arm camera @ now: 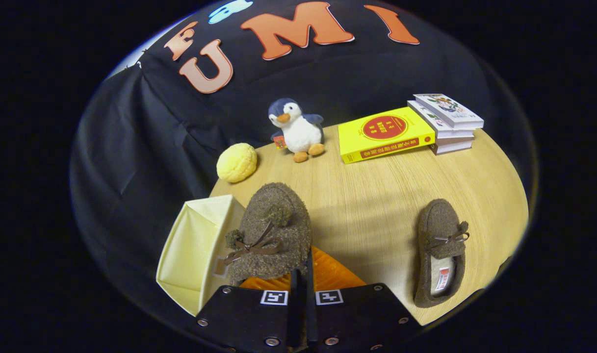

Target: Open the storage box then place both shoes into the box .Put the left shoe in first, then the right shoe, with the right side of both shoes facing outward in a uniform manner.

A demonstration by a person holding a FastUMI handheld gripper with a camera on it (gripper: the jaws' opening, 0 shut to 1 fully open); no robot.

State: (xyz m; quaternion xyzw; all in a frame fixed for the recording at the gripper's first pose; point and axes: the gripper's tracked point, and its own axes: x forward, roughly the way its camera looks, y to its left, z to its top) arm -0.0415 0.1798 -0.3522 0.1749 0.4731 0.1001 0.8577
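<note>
At the far left a pale yellow storage box (195,250) stands open at the table's edge, its inside facing up; a yellow bun-shaped toy (236,162) lies beyond it near the black cloth wall; just to the right of the box, touching its rim, a brown fuzzy shoe (271,233) with a ribbon bow and pom-poms hangs toe-forward, raised above the wooden table (367,196); the gripper (302,274) holds this shoe by its rear edge, its two fingers pressed close together with the shoe's rim pinched between them; an orange ribbed piece (327,274) shows just under the shoe beside the fingers, what it belongs to I cannot tell; farther back, a plush penguin (297,128) sits upright near the wall; right of it a yellow book (384,134) lies flat, leaning against a small stack of books (448,122); nearer, well to the right of the fingers, the second brown shoe (440,250) rests on the table, sole down, its opening towards the camera and a label visible inside.
</note>
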